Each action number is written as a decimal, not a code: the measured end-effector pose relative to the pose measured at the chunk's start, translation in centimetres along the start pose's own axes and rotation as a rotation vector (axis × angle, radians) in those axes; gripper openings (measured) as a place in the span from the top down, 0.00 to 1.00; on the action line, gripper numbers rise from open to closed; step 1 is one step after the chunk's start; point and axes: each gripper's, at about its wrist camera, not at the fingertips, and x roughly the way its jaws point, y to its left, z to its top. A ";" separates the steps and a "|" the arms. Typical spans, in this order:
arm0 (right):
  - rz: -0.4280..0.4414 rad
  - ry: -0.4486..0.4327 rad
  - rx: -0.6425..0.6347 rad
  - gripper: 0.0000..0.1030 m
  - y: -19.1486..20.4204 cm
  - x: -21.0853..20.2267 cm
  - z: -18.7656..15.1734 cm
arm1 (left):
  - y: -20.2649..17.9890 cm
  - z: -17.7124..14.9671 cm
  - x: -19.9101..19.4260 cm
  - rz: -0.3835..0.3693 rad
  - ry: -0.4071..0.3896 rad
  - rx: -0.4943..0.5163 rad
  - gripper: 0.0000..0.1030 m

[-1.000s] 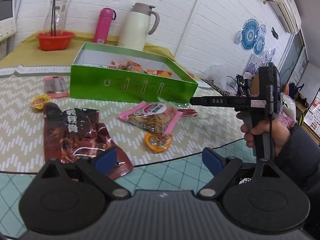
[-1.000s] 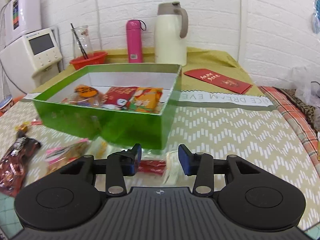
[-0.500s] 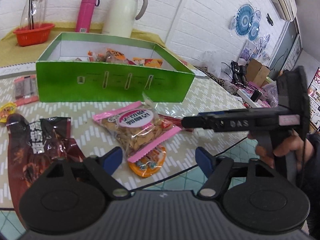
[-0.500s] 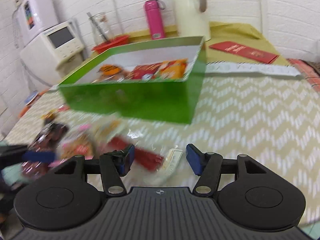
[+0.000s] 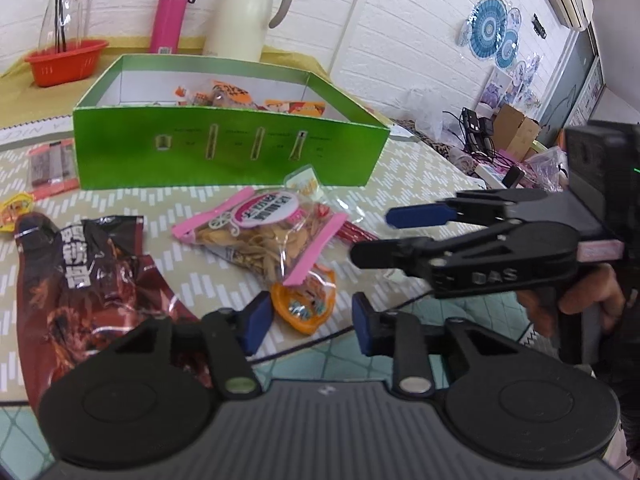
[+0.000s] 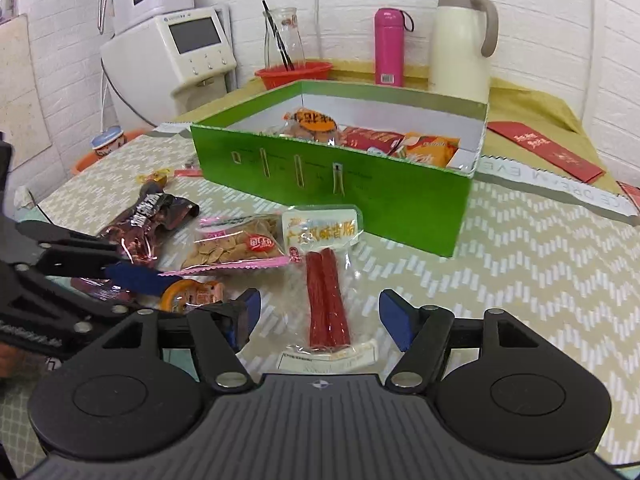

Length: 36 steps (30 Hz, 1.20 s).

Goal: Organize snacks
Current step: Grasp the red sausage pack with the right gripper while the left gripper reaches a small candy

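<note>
A green box (image 5: 232, 152) (image 6: 328, 192) holding several snacks stands mid-table. In front of it lie a pink-trimmed chip bag (image 5: 264, 236) (image 6: 236, 246), a dark red bag (image 5: 92, 280) (image 6: 148, 216), a small orange packet (image 5: 304, 304) (image 6: 192, 296) and a clear pack of two red sausages (image 6: 326, 296). My left gripper (image 5: 310, 322) (image 6: 180, 300) is closing with the orange packet between its jaws; the pads do not clearly press on it. My right gripper (image 6: 320, 316) (image 5: 376, 236) is opening wide, and the sausage pack lies between its fingers, untouched.
At the back stand a cream jug (image 6: 460, 40), a pink bottle (image 6: 388, 46) and a red basket (image 6: 294, 72) with a glass jar. A white dispenser (image 6: 172, 44) is back left. A red envelope (image 6: 548, 152) lies right of the box, a small packet (image 5: 52, 168) left.
The left gripper moved in over the orange packet and its jaws narrowed around it. The right gripper swung toward the sausage pack and its jaws spread wider.
</note>
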 end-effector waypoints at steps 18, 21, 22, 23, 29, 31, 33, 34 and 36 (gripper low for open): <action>-0.145 -0.023 0.070 0.35 2.5 -5.5 -5.2 | -1.5 0.4 1.4 0.084 -0.020 0.055 0.82; -0.161 -0.015 0.055 0.24 2.9 -5.1 -5.2 | -1.5 0.4 1.3 0.073 -0.016 0.045 0.82; -0.164 -0.010 0.062 0.20 2.9 -4.9 -5.1 | -1.5 0.3 1.3 0.075 -0.019 0.045 0.82; -0.166 -0.015 0.067 0.20 2.9 -4.7 -5.2 | -1.6 0.2 1.3 0.077 -0.023 0.044 0.82; -0.205 -0.059 0.033 0.48 4.1 -5.2 -5.4 | -2.2 -0.4 0.5 0.054 -0.006 0.039 0.85; -0.208 -0.056 0.047 0.55 4.2 -5.6 -5.5 | -2.5 -0.9 -0.2 0.050 -0.015 0.039 0.86; -0.216 -0.058 0.050 0.56 4.5 -5.9 -5.8 | -2.7 -1.3 -1.1 0.035 -0.028 0.030 0.88; -0.217 -0.060 0.055 0.57 4.6 -6.2 -5.9 | -2.8 -1.5 -1.6 0.020 -0.033 0.020 0.88; -0.215 -0.069 0.065 0.57 4.8 -6.7 -6.0 | -3.0 -1.6 -2.5 -0.008 -0.039 0.009 0.88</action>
